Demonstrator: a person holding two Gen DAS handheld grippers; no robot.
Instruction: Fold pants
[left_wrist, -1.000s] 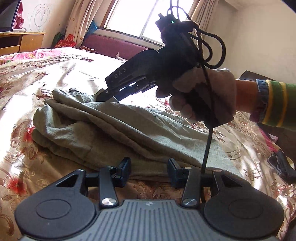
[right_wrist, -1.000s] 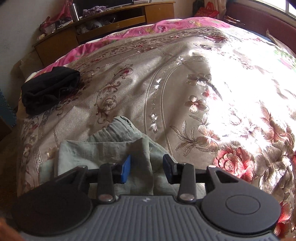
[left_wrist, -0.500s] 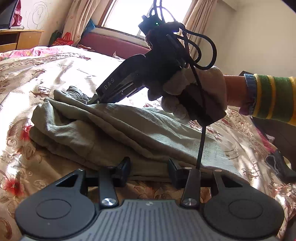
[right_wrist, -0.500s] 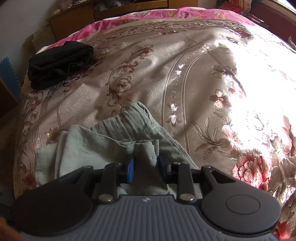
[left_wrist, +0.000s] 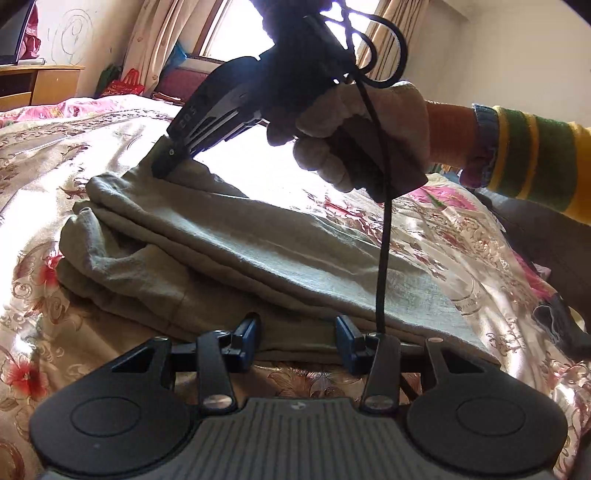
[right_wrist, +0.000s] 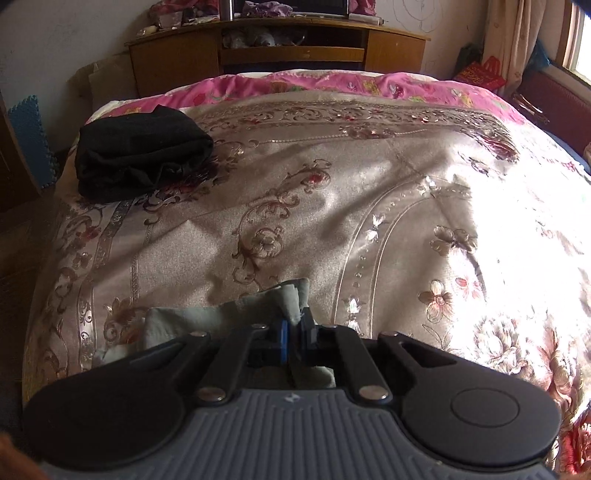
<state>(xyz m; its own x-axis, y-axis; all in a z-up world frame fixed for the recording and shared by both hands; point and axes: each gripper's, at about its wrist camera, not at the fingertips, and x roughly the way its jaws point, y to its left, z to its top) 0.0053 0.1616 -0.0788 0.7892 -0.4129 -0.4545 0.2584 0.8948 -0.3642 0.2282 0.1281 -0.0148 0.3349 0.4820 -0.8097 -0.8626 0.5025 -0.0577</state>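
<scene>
Grey-green pants (left_wrist: 229, 243) lie folded in layers, one corner pinched up.

Pants (left_wrist: 236, 236): pale grey-green, plain, no print. 
Bedspread (right_wrist: 295, 192): shiny beige-gold satin, scrolling vine embroidery, red and pink flowers, beaded arcs; bright pink floral border (right_wrist: 332, 85) at far edge. 
Folded garment (right_wrist: 140, 155) on the bedspread: solid black. 
Both grippers: black bodies, grey ribbed housing; fingers (left_wrist: 249, 334) carry blue pads. 
Glove (left_wrist: 369, 125) on the hand: off-white. 
Sleeve (left_wrist: 535, 158): green and yellow stripes, blue cuff edge. 
Cabinet (right_wrist: 280, 55): orange-brown wood. 
Curtain (left_wrist: 147, 40): cream.
</scene>
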